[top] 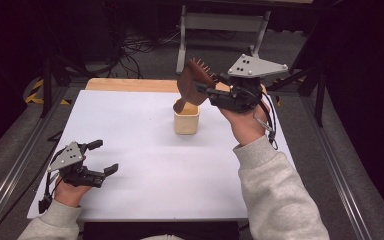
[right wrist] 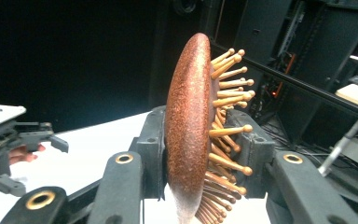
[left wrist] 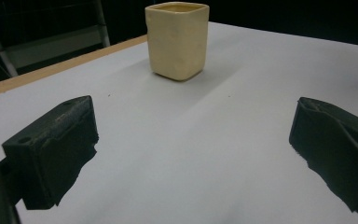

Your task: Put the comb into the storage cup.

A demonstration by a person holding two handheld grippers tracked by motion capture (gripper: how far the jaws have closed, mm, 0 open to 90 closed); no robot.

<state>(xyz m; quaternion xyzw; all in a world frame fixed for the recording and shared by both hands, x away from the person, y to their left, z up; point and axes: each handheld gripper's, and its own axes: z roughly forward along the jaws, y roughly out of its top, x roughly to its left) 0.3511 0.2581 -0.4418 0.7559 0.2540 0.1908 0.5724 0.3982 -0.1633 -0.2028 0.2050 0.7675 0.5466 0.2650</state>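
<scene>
Right claw grips hairbrush (above cup); left claw gapes empty

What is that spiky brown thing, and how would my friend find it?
Start at the white table and find the small cream cup near its far edge. Just above that cup, the right gripper holds a reddish-brown wooden hairbrush, its handle pointing down at the cup. It is the one thing bristling with round-tipped wooden pins.

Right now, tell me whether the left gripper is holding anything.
No. The left gripper sits open over the white table, nothing between its jaws.
</scene>
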